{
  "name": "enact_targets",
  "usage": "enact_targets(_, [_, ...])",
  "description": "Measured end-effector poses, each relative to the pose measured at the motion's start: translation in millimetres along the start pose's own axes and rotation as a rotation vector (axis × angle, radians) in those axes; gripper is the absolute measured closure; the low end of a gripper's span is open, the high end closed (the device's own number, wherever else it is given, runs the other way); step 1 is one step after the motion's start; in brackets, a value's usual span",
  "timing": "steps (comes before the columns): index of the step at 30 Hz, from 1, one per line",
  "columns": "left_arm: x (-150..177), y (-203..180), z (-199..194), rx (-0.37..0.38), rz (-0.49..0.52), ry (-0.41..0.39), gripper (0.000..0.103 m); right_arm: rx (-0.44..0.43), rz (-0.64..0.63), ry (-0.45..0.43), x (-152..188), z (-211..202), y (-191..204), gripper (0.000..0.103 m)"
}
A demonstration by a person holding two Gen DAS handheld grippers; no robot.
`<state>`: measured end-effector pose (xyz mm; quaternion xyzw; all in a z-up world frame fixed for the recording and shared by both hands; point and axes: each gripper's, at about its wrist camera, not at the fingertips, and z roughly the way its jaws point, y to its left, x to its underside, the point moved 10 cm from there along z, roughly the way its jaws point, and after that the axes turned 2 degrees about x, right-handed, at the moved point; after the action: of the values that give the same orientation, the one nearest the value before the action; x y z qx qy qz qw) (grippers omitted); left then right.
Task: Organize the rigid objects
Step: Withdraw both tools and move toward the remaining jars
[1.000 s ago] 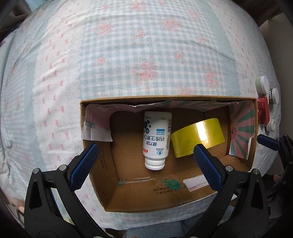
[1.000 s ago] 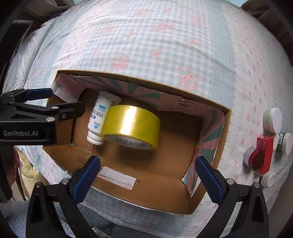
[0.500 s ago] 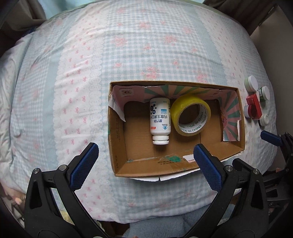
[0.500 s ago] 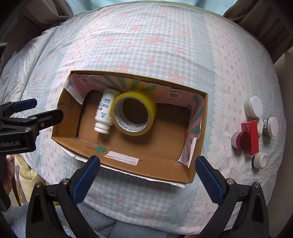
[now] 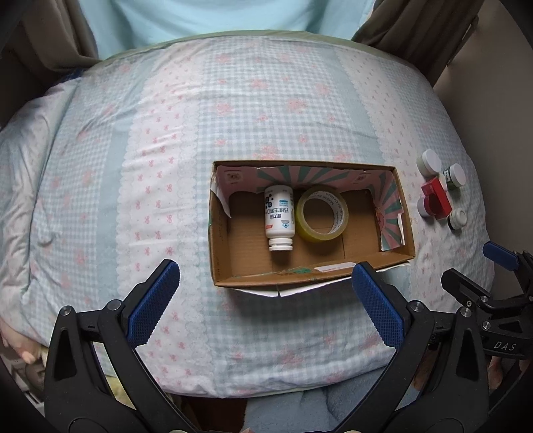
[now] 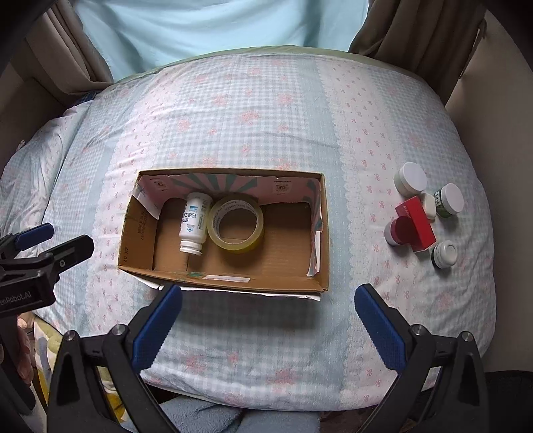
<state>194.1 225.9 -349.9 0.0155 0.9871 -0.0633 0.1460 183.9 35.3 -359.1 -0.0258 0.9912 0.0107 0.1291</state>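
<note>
An open cardboard box (image 5: 333,271) (image 6: 220,283) lies on the bed. Inside it lie a white pill bottle (image 5: 279,216) (image 6: 195,221) and a yellow tape roll (image 5: 321,213) (image 6: 236,223), side by side. To the box's right stand a red box (image 6: 416,223) (image 5: 437,199) and several small white-lidded jars (image 6: 410,178) (image 5: 429,161). My left gripper (image 5: 263,299) is open and empty, high above the bed in front of the box. My right gripper (image 6: 266,316) is open and empty, also in front of the box.
The bed has a pale blue and pink patterned quilt (image 5: 166,150) (image 6: 266,116). Brown curtains (image 6: 416,36) hang at the back corners, with a light blue wall (image 6: 216,26) behind. The right gripper shows at the right edge of the left wrist view (image 5: 499,266).
Both grippers have pulled up and back from the box, which now looks much smaller. The bottle and tape roll stay in the box. Both grippers stay open.
</note>
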Motion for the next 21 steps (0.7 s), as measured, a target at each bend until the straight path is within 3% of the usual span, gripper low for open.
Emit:
enact_targets(6, [6,-54,-22,0.007,0.042,-0.071,0.000,-0.032,0.075,-0.055,15,-29,-37,0.000])
enact_targets(12, [6,-123,-24,-0.007,0.062,-0.125,0.000,-0.006,0.100,-0.125,25,-45,-106,0.000])
enact_targets(15, [6,-155,-17,-0.042,-0.004,-0.134,0.000,-0.013,0.090,-0.134,28,-41,-148,0.000])
enact_targets(17, [9,-181,-9,-0.023,-0.045,-0.126,0.000,-0.017,0.076,-0.121,31,-34,-177,0.000])
enact_targets(21, [8,-237,9,-0.026,-0.024,-0.115,0.000,-0.009,0.063,-0.125,34,-20,-234,0.000])
